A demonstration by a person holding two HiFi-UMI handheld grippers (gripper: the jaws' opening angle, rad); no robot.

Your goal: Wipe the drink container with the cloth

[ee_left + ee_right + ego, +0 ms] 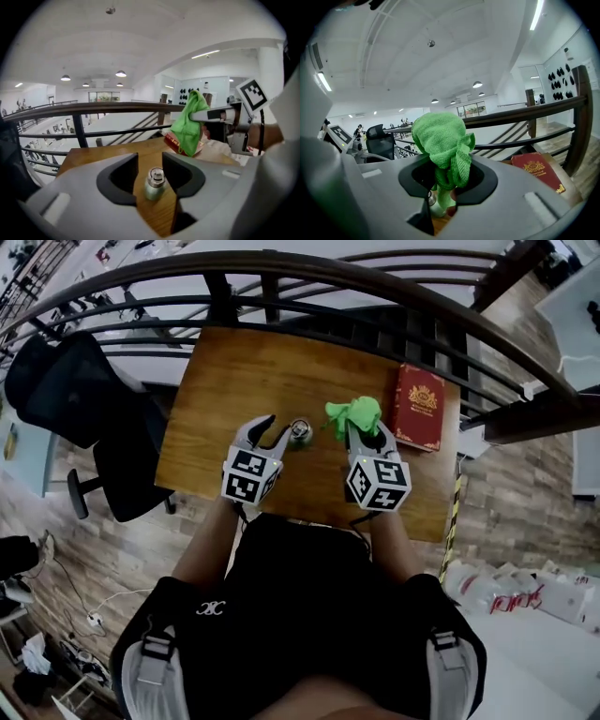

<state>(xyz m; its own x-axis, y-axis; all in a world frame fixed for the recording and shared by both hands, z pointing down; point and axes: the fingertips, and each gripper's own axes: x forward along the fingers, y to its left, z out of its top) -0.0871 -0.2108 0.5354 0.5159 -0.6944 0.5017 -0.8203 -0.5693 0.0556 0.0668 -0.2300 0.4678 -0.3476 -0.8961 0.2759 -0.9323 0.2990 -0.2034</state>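
A small silver drink can [300, 430] stands upright on the wooden table [234, 371]. My left gripper [278, 433] is at the can's left. In the left gripper view the can [154, 183] stands between the open jaws of that gripper [150, 174], with a gap on each side. My right gripper [367, 430] is shut on a bunched green cloth [353, 413], just right of the can. The cloth [443, 140] fills the right gripper view, bulging above that gripper [443, 183], and the can [436, 206] peeks out below it.
A red book [418, 407] lies at the table's right end, right of the cloth. A dark curved railing [281, 273] runs along the far edge of the table. A black office chair [94, 409] stands to the left of the table.
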